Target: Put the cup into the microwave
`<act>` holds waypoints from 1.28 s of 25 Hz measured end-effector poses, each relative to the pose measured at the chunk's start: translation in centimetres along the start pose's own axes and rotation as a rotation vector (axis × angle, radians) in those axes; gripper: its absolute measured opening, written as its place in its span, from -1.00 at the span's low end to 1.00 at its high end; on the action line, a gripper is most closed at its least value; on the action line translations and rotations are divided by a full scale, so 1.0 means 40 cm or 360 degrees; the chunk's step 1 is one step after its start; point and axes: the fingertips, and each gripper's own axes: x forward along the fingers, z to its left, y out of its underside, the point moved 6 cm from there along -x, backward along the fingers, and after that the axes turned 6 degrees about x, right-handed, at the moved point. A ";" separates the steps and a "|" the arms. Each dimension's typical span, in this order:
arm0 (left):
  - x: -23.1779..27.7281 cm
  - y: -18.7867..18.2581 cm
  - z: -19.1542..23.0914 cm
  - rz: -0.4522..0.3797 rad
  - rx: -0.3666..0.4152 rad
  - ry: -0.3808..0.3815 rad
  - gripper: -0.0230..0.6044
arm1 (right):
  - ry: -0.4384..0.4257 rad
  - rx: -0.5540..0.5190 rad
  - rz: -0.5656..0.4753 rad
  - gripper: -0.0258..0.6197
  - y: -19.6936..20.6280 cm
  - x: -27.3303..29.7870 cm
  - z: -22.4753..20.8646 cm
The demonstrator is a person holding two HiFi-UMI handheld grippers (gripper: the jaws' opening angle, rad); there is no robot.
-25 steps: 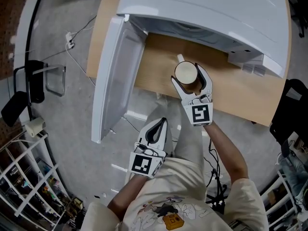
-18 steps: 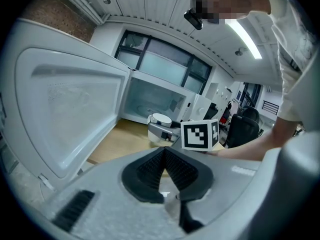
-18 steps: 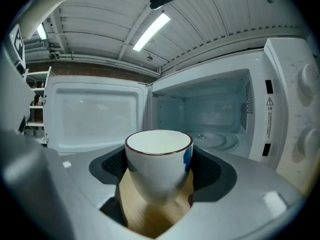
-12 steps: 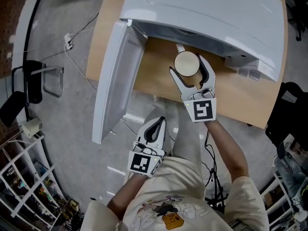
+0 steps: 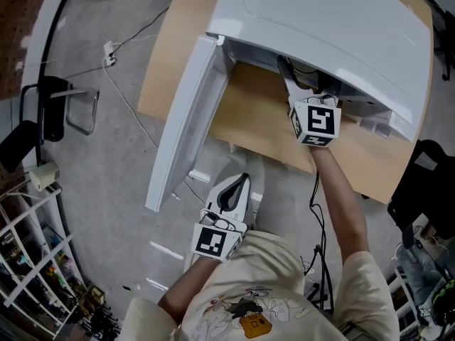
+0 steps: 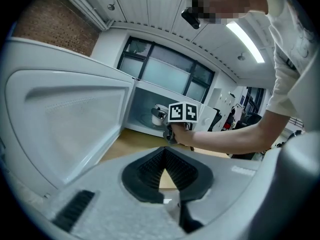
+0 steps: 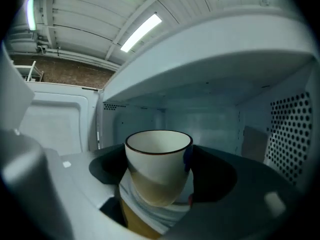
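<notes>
The right claw (image 7: 159, 173) is gripping the cup (image 7: 158, 156), holding it tilted just inside the microwave (image 7: 220, 109); the left claw (image 6: 167, 171) is hanging closed and empty. Letting go while it is leaning would be risking a topple

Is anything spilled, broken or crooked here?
Nothing stands out. The cup sits upright between the jaws of the right hand-held gripper, at the opening of the microwave, whose door stands wide open. No spill or crack shows.
</notes>
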 end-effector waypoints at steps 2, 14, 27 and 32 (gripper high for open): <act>0.000 -0.003 0.009 0.0000 -0.0006 -0.0011 -0.91 | 0.0042 0.0015 0.0020 0.29 0.006 0.035 -0.024; 0.003 -0.007 0.032 0.0002 -0.0021 -0.0043 -0.91 | 0.0146 0.0053 0.0011 0.29 0.027 0.074 -0.073; -0.001 0.004 0.022 0.0016 -0.0014 -0.0020 -0.91 | 0.0184 -0.0001 -0.0091 0.46 0.035 0.057 -0.070; -0.002 -0.001 0.024 0.0004 -0.0013 -0.0015 -0.91 | 0.0217 0.0048 -0.0115 0.51 0.011 0.003 -0.073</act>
